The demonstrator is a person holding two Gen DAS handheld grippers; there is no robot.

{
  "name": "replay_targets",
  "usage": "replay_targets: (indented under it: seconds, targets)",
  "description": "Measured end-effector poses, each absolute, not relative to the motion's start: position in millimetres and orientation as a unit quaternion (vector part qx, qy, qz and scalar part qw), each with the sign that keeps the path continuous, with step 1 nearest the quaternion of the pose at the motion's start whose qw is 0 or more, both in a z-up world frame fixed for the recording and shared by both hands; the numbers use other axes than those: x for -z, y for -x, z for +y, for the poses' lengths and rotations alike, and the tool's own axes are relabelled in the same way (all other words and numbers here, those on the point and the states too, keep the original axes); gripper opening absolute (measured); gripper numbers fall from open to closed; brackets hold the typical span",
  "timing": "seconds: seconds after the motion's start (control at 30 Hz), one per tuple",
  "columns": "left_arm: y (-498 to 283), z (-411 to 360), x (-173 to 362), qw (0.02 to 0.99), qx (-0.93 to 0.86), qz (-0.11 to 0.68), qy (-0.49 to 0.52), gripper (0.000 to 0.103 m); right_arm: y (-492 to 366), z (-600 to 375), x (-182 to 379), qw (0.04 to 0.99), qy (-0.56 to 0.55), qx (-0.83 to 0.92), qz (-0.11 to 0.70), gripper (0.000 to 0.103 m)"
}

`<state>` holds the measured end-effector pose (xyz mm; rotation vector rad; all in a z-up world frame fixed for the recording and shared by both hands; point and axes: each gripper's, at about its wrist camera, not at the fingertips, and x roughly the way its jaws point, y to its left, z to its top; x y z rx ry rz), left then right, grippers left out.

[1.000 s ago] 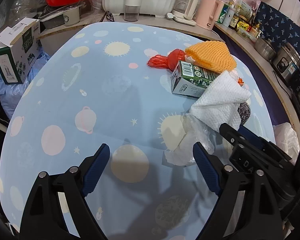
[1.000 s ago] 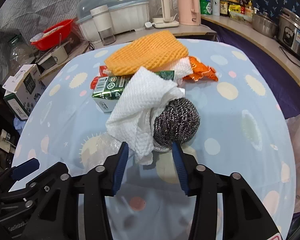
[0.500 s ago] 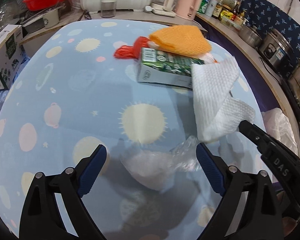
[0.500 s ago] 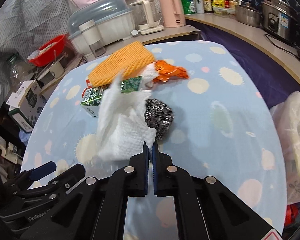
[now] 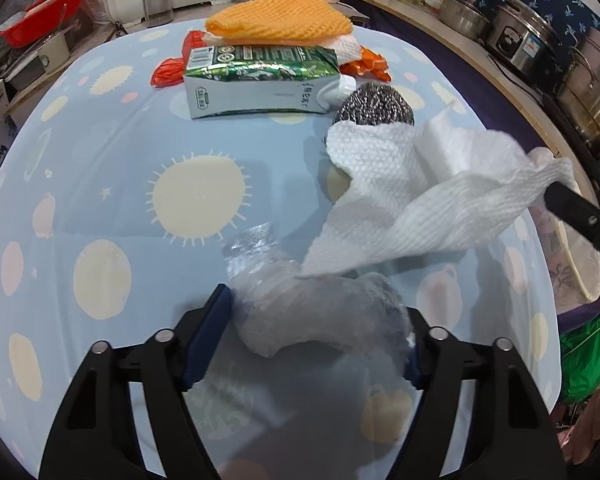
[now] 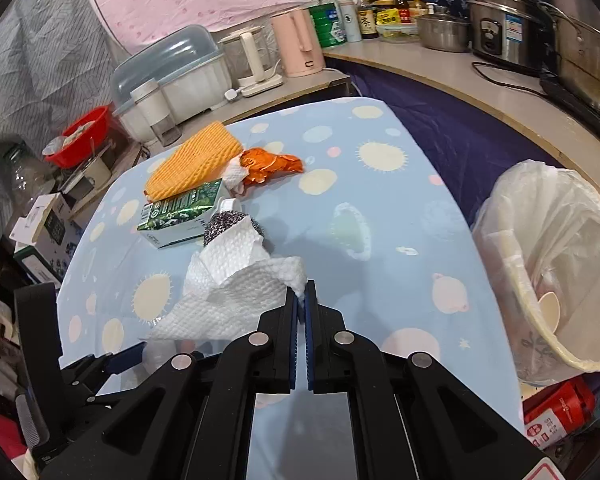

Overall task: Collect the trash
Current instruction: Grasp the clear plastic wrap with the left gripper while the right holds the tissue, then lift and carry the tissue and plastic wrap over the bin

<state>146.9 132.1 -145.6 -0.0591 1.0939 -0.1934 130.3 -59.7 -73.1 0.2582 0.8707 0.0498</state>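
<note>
- The paper towel (image 6: 236,280) hangs above the table (image 6: 380,208), pinched at one corner by the right hand-held gripper (image 6: 301,298), whose jaws are closed on it.
- A clear plastic wrapper (image 5: 320,312) lies between the spread jaws of the left hand-held gripper (image 5: 320,340).
- Behind sit a steel scrubber (image 5: 374,104), a green carton (image 5: 260,80) and an orange cloth (image 5: 276,20).
- A lined bin (image 6: 552,264) stands beside the table's right edge.

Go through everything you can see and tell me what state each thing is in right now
right gripper: shut on paper towel
paper towel: lifted, hanging
left gripper: open around plastic wrap
plastic wrap: crumpled, on the table
carton: lying on its side
steel scrubber: resting on the table
trash bin: lined, open
</note>
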Motion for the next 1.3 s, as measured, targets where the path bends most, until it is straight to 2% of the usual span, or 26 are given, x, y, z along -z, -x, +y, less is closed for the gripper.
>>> replay_targets:
  seconds: [0.1, 0.23, 0.33, 0.73, 1.03, 1.3]
  targets:
    - [-142.6, 129.8, 145.1, 0.850, 0.094, 0.518, 0.020, 0.053, -125.3, -71.8, 69.1, 0.900, -0.132, -0.015, 0.415, 0.003]
    - [-137.0, 126.0, 144.0, 0.847, 0.105, 0.521, 0.015, 0.028, -116.3, -87.6, 62.3, 0.904, -0.143, -0.002, 0.404, 0.003]
    - [-132.8, 121.7, 142.0, 0.843, 0.115, 0.526, 0.020, 0.019, -108.2, -99.5, 55.3, 0.907, -0.150, 0.009, 0.393, 0.003]
    - [-115.8, 85.5, 102.4, 0.850, 0.154, 0.504, 0.011, 0.017, -72.1, -161.9, 8.8, 0.928, -0.168, 0.063, 0.325, 0.003]
    - [-112.9, 29.5, 62.7, 0.856, 0.212, 0.471, -0.017, 0.017, -48.2, -225.4, -19.7, 0.935, -0.187, 0.123, 0.275, 0.003]
    - [-115.0, -38.2, 32.8, 0.860, 0.259, 0.437, -0.048, 0.017, -49.2, -290.0, -16.4, 0.926, -0.197, 0.179, 0.268, 0.003]
